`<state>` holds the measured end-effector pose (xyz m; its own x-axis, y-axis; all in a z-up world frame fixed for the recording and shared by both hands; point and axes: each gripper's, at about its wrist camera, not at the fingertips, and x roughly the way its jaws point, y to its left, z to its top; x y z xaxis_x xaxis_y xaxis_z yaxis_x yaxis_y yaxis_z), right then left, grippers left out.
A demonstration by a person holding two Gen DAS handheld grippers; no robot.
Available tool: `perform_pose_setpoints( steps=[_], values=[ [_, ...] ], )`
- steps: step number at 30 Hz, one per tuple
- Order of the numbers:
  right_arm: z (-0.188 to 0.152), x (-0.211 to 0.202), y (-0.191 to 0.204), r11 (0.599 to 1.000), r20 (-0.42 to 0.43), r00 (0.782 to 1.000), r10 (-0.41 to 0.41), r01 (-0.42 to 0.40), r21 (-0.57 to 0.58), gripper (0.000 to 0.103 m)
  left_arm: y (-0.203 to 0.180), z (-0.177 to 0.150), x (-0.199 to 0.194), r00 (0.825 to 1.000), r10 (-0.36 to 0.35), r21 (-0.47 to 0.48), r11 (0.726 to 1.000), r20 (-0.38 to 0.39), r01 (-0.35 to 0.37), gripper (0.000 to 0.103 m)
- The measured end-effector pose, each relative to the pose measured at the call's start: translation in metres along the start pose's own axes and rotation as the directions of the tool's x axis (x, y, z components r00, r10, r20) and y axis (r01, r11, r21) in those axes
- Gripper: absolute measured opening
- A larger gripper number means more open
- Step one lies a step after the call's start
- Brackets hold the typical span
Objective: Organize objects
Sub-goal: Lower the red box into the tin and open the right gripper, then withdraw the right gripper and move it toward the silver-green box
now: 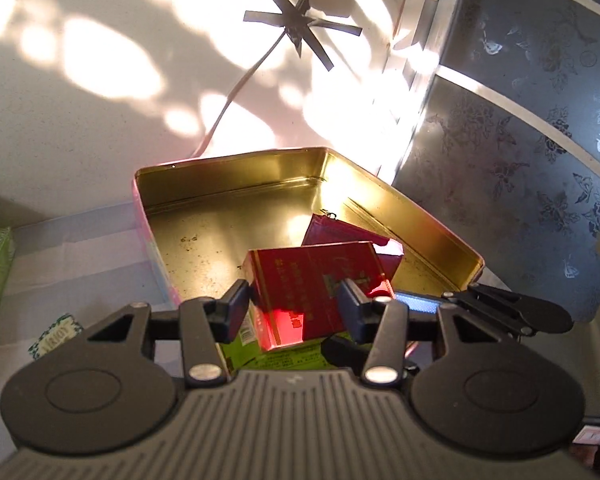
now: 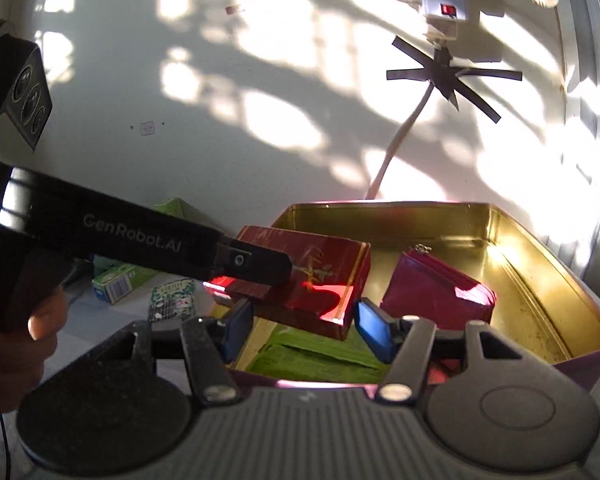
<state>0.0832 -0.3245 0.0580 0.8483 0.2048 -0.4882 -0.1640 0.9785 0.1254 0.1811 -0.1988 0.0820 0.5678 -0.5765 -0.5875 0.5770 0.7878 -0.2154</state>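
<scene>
A gold-lined tin [image 2: 540,300] sits against the sunlit wall, its near edge cut off behind the right gripper [image 2: 304,326], whose blue pads stand apart around nothing. Inside lie a magenta pouch [image 2: 432,292] and a green packet [image 2: 320,356], mostly covered. The left gripper [image 1: 296,304] clamps a red box [image 1: 312,280] above the tin; glare blurs its print.
</scene>
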Motion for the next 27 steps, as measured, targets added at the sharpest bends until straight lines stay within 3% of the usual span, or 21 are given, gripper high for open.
perform_pose_setpoints(
  steps=[6, 10, 13, 16, 20, 27],
  values=[
    [0.012, 0.040, -0.055, 0.993, -0.152, 0.988, 0.013, 0.004, 0.116, 0.059, -0.001, 0.020, 0.060, 0.994, -0.009, -0.022, 1.000, -0.109, 0.006, 0.051],
    [0.019, 0.066, -0.074, 0.990, -0.195, 0.978, -0.073, 0.094, 0.104, 0.056, -0.007, 0.028, 0.084, 0.992, 0.094, 0.013, 0.996, -0.087, -0.093, 0.055],
    [0.020, 0.067, -0.071, 0.965, -0.126, 0.958, -0.258, 0.262, 0.019, 0.059, -0.003, 0.029, 0.078, 0.990, 0.134, -0.012, 0.991, -0.051, -0.135, 0.059],
    [0.015, 0.047, -0.070, 0.977, -0.061, 0.978, -0.202, 0.206, 0.063, 0.059, -0.003, 0.023, 0.057, 0.989, 0.146, -0.013, 0.989, 0.005, -0.146, 0.060],
    [0.004, 0.021, -0.055, 0.980, 0.007, 0.982, -0.187, 0.186, 0.068, 0.059, -0.012, 0.009, 0.033, 0.980, 0.193, 0.026, 0.980, 0.054, -0.195, 0.060],
    [-0.025, -0.030, -0.027, 0.979, 0.087, 0.984, -0.157, 0.143, 0.144, 0.063, -0.029, -0.021, -0.014, 0.977, 0.191, 0.046, 0.979, 0.099, -0.197, 0.060]
  ],
)
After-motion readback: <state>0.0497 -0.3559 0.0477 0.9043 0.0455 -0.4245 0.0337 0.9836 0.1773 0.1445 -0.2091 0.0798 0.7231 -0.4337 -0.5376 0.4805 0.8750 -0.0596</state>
